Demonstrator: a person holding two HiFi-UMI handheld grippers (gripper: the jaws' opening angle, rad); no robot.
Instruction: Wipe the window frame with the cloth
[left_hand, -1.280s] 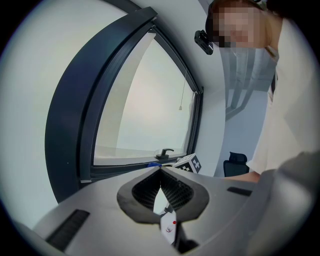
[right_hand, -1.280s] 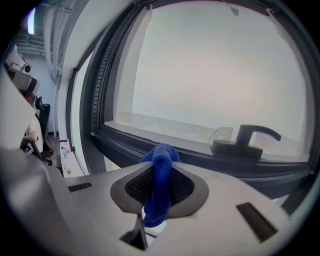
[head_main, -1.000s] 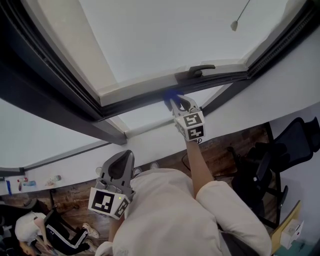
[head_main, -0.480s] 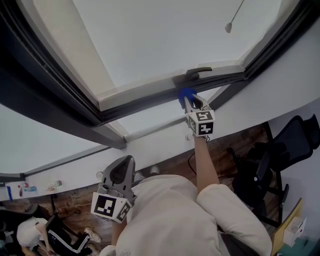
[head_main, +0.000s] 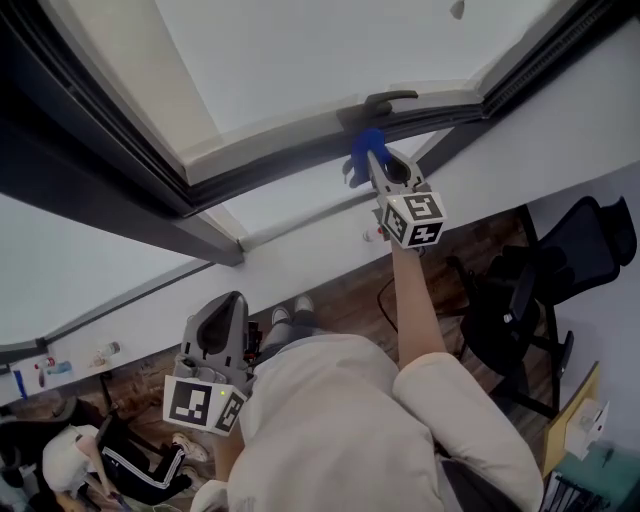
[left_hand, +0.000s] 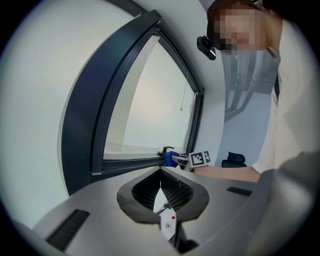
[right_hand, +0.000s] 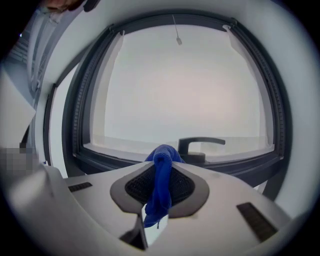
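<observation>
A blue cloth (head_main: 363, 152) (right_hand: 161, 180) (left_hand: 171, 159) is pinched in my right gripper (head_main: 378, 170) (right_hand: 161, 165), which is shut on it. The cloth's bunched end rests against the dark bottom rail of the window frame (head_main: 290, 160) (right_hand: 240, 167), just left of the black window handle (head_main: 388, 99) (right_hand: 200, 144). My left gripper (head_main: 222, 335) (left_hand: 161, 182) hangs low near the person's body, its jaws shut with nothing between them, well away from the frame.
A thick dark frame post (head_main: 90, 170) runs diagonally at the left. A blind-cord pull (right_hand: 178, 41) hangs in front of the glass. Below are a black office chair (head_main: 530, 300), a wooden floor (head_main: 340, 300) and a seated person (head_main: 70, 460) at bottom left.
My right gripper has carried the cloth rightward along the bottom rail, from the rail's middle to just beside the handle. The left gripper has stayed low and shut.
</observation>
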